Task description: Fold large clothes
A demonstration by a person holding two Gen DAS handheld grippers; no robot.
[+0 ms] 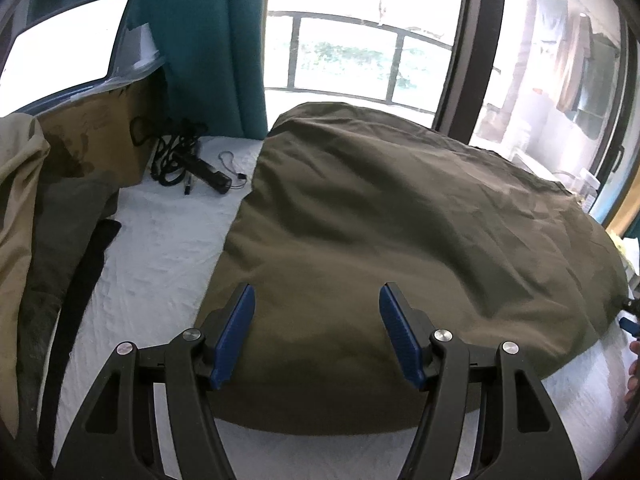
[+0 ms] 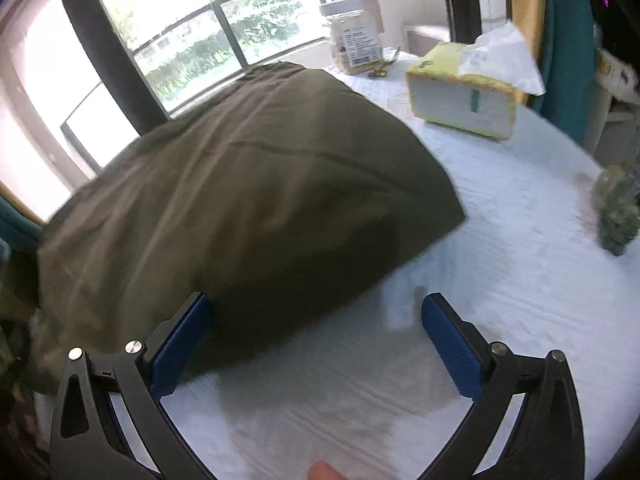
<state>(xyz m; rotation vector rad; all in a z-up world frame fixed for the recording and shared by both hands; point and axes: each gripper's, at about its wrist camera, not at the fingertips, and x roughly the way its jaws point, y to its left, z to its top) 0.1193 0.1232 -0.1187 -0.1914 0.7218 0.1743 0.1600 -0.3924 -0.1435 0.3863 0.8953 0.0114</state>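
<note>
Above olive garment (image 1: 400, 220), perhaps clear: spread fingers (image 1: 240, 320).

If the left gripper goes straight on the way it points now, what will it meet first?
Most likely the olive garment spread on the white sheet. The left gripper is open above its near part, with nothing between; depth is unclear.

Left gripper (image 1: 317, 300) fills the frame's bottom centre, jaws spread wide — empty. Right gripper (image 2: 316, 312) likewise low centre, jaws apart.
</note>
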